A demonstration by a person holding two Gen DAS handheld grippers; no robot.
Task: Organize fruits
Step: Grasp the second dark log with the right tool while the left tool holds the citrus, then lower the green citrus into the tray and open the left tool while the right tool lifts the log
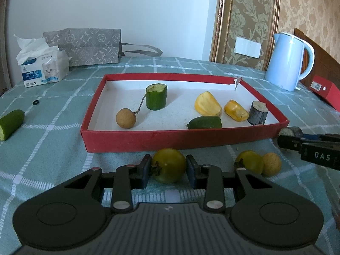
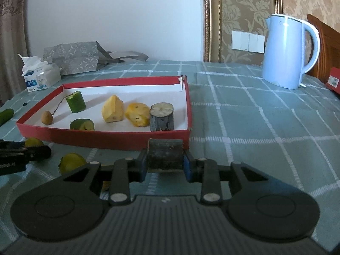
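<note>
Fruits are spread over a bench (image 1: 63, 144) covered with a green checked cloth, some inside a shallow red box lid (image 1: 191, 139) with a white floor and some outside it. Inside the lid, a brown longan (image 1: 125, 118) on a thin stem is seen at the left, with an upright cucumber chunk (image 1: 156, 97) just behind it. A second cucumber piece (image 1: 205, 122) lies on its side near the front wall. Two yellow fruit pieces (image 1: 207, 104) are placed side by side to the right, and a dark sugarcane stub (image 1: 258, 113) stands upright in the front right corner.

In front of the lid, a green tomato (image 1: 169, 165) is grasped by the left gripper (image 1: 169, 169), its pads pressed against both sides. Another green tomato (image 1: 249, 164) and a second longan (image 1: 271, 164) rest touching each other to the right. A short sugarcane piece (image 2: 165, 156) is clenched in the right gripper (image 2: 165, 165), just before the lid's front right corner.

A cucumber end (image 1: 10, 124) lies apart at the far left. A tissue pack (image 1: 43, 68), a patterned paper bag (image 1: 89, 45) and a pale blue kettle (image 1: 288, 61) are set farther back.
</note>
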